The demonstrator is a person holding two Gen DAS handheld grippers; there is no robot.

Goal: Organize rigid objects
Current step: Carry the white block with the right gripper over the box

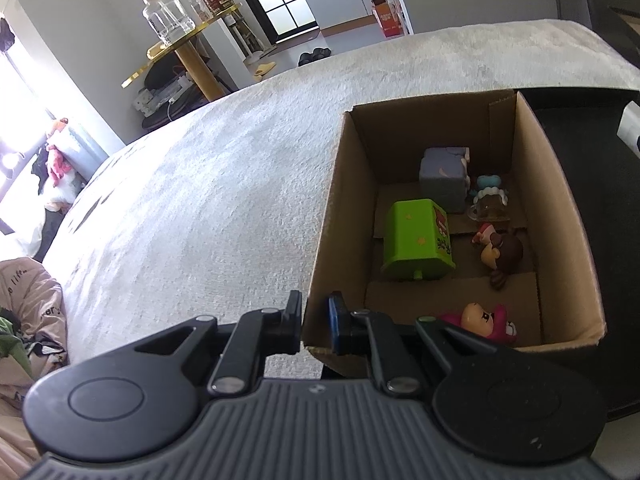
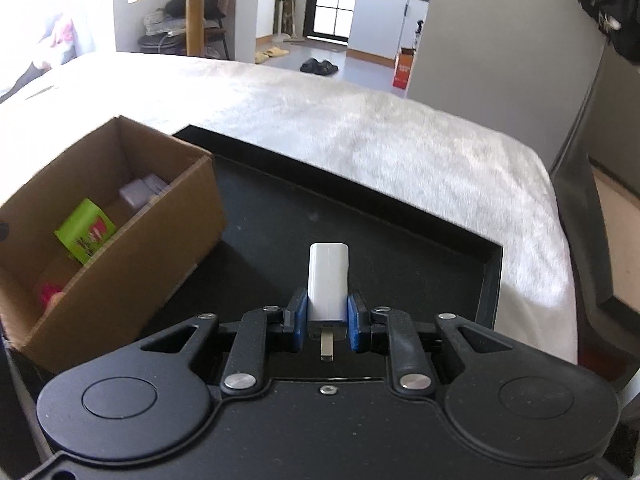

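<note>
A cardboard box [image 1: 340, 208] [image 2: 132, 252] stands on the white bed cover, and my left gripper [image 1: 316, 322] is shut on its near left wall. Inside lie a green toy box [image 1: 416, 240] [image 2: 86, 232], a pale purple cube [image 1: 444, 178] [image 2: 142, 190], a brown-haired figurine [image 1: 502, 254], a pink figurine [image 1: 486, 320] and a small blue-and-clear figure [image 1: 490, 198]. My right gripper [image 2: 328, 322] is shut on a white charger plug [image 2: 328, 280], held above the black tray [image 2: 494, 268], its metal prong toward the camera. That charger shows at the right edge [image 1: 630, 126].
The black tray lies to the right of the cardboard box on the fluffy white bed cover [image 1: 200, 200] [image 2: 400, 140]. Crumpled bedding [image 1: 28, 312] sits at the left. A gold shelf with a glass jar [image 1: 168, 16], slippers and a kitchen doorway are beyond the bed.
</note>
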